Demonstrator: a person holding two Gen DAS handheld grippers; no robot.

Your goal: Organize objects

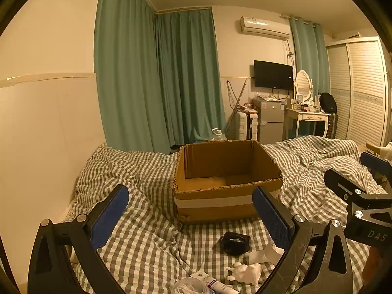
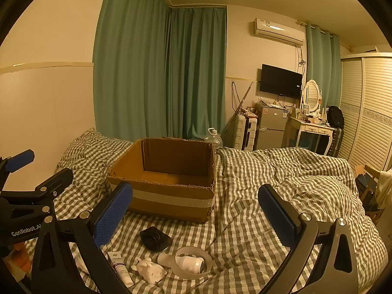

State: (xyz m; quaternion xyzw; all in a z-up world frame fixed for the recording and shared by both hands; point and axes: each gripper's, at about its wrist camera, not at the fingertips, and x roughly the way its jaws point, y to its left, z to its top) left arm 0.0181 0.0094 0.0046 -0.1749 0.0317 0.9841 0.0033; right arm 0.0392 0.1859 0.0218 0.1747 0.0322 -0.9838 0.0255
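An open brown cardboard box (image 2: 169, 186) with a pale tape band sat upright ahead of the tools. Nearer lay a black round case (image 2: 154, 238), a white tube (image 2: 120, 267), a white figurine (image 2: 149, 270) and a clear tape ring (image 2: 194, 262) around a small white device (image 2: 189, 262).

Green-and-white checked bedding (image 2: 269, 171), brown cardboard box (image 2: 169, 196), teal curtains (image 2: 159, 73), blue-padded fingers (image 2: 110, 213).

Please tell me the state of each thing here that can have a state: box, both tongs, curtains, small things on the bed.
Cardboard box: open, nothing visible inside.
Left tongs: open, holding nothing.
Right tongs: open, holding nothing.
Curtains: drawn shut.
Television: off.
Tube: lying flat.
White figurine: lying on bed.
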